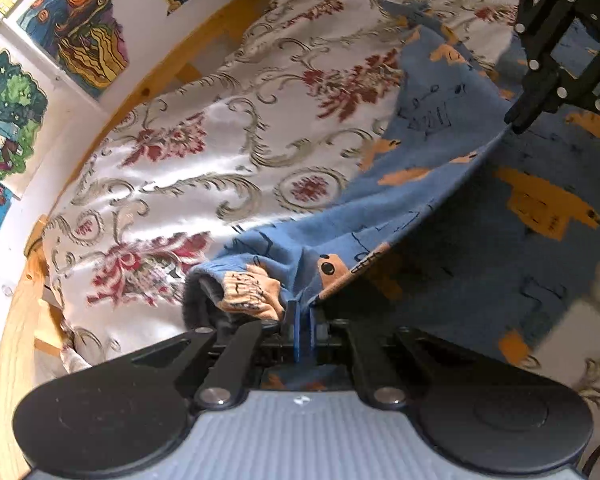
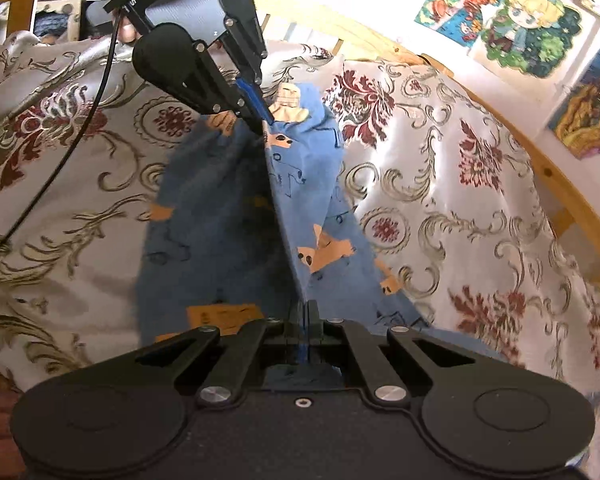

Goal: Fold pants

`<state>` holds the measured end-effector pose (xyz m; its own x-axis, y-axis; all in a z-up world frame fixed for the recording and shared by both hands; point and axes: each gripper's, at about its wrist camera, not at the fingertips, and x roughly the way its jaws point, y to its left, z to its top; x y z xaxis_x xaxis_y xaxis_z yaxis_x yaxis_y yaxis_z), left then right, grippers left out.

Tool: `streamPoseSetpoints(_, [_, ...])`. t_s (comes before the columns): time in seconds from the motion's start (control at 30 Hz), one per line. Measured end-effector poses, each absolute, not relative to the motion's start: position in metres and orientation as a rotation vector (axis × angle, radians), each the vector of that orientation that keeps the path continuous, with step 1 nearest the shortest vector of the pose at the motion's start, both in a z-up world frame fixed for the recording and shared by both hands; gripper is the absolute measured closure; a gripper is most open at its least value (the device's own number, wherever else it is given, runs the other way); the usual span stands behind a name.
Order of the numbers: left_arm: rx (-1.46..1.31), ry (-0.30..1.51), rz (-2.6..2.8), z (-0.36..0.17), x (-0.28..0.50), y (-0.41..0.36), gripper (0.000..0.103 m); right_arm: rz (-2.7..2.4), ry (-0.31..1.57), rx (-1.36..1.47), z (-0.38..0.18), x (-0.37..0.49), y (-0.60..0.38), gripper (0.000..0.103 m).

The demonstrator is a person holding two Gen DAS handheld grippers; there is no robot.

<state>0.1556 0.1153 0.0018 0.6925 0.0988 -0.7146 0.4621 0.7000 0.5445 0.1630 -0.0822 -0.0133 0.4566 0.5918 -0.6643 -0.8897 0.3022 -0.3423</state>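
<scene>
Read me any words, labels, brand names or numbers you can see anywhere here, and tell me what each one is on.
"S": one white letter on the left tool body; the rest of the marking is hidden.
Pants: orange patches carry dark scribbled marks, too blurred to read; the other prints are music notes.
Wall pictures: cartoon drawings, no legible text.
Right tool: no readable marking.
</scene>
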Motion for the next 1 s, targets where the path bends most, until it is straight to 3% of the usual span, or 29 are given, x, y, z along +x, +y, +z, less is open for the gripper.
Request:
streamPoseSetpoints(0.37, [0.758,0.862,-0.204,-0.028,0.116,0.113,0.098,0.958,0.447,-0.727,-0.044,0.118,-0.086,0.103])
streamPoseSetpoints(0.5, [0.727,0.864,-0.162,-0.03,0.116,0.113,0.094,0.92,0.399,-0.75,-0.048,0.121,-0.085,0.083])
streamPoseSetpoints(0.67, [0.77,0.839,-0.135,-0.031,0.115,0.109,0.092,0.9,0.356,-0.818,-0.057,0.118,-0.088,0.073])
streamPoseSetpoints(0.83, [0.811,0.818,-0.087,-0.033,0.112,0.103,0.091,0.889,0.339,-0.839,-0.062,0.118,-0.086,0.072])
streamPoseSetpoints(1.0, [0.599,0.833,-0.035,-0.014,0.109,0.113,0.077,0.878,0.328,-0.842,-0.064,0.122,-0.086,0.072])
